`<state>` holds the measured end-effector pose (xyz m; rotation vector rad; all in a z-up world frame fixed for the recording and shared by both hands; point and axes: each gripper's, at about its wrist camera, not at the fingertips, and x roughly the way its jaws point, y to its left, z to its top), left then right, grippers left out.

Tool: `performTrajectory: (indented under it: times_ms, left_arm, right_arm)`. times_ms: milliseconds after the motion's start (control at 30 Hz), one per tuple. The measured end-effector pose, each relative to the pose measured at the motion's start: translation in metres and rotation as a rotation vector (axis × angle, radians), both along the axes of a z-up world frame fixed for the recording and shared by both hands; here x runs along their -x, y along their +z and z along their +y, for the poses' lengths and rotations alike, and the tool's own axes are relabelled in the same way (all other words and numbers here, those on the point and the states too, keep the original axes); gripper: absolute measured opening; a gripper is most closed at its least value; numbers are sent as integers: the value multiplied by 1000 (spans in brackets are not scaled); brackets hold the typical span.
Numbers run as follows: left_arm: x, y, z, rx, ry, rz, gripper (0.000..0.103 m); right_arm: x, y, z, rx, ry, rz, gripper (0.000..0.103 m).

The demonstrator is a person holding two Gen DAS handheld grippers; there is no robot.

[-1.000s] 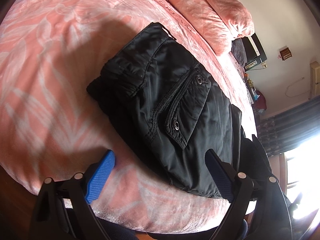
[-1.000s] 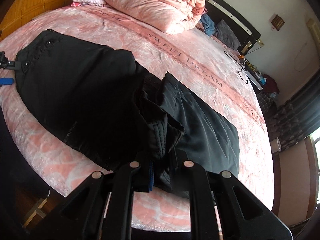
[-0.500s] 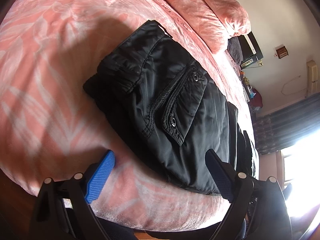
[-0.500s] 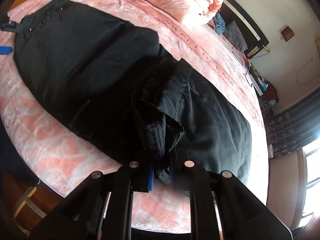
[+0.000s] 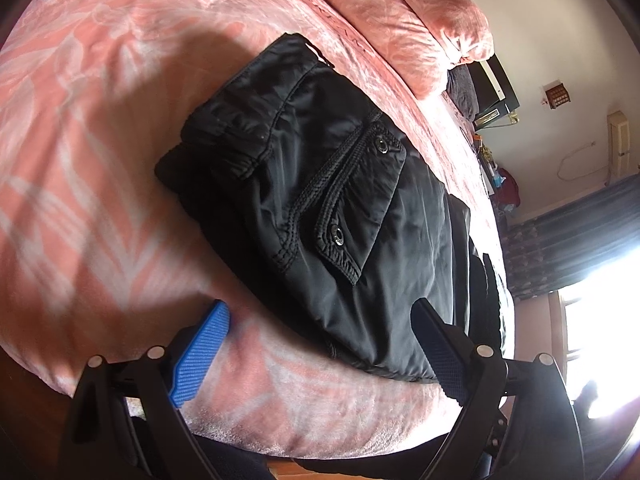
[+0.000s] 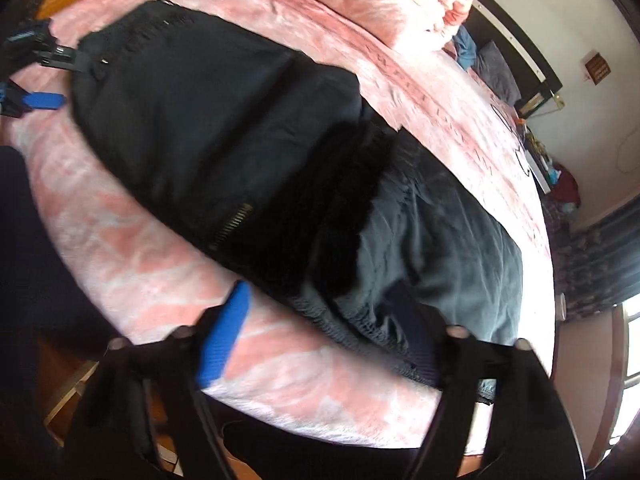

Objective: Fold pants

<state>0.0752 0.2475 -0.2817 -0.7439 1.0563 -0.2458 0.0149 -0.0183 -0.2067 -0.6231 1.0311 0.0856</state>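
In the left wrist view the black, slightly shiny padded pants lie folded on the pink plush bedspread with pale leaf patterns, near the bed's front edge; a ribbed flap pocket with two metal snaps faces up, and the far end of the garment runs off toward the glaring window, where detail is washed out. The left gripper stands spread wide, its blue ridged pad over bare bedspread and its dark pad at the pants' near edge, with nothing pinched between them. A folded pink quilt is cut off at the top. The right wrist view is smeared with motion blur, so seams and stitching are hard to read. The pants stretch across the bedspread, a metal zipper showing on the near side and a bunched, darker ridge of cloth across the middle. The right gripper is opening; the cloth's knitted hem lies between its jaws, but the blue pad is clear of it, so the grip is released. The left gripper's fingers show at the far left edge, partly cut off.
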Motion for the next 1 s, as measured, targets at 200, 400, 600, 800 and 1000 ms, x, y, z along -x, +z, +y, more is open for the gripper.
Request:
performTrajectory:
  times_ms: [200,400,600,800,1000]
  left_arm:
    - [2,0,1,9,1,-5,93]
    - [2,-1,2,17,-5,-4,93]
    - [2,-2,4,26,-9,-5,93]
    - [1,-3,6,32,-12,-3,93]
    - [2,-4,8,46,-9,-4,93]
  right_arm:
    - [-16,43,-41,-290,-158,-3,56]
    - [-57,34,-62,-380,-264,72,61]
    - [-78,10,-65,-358,-351,163,41]
    - [-71,3,-82,-476,-388,193,2]
    - [-56,24,-59,-520,-297,189,2]
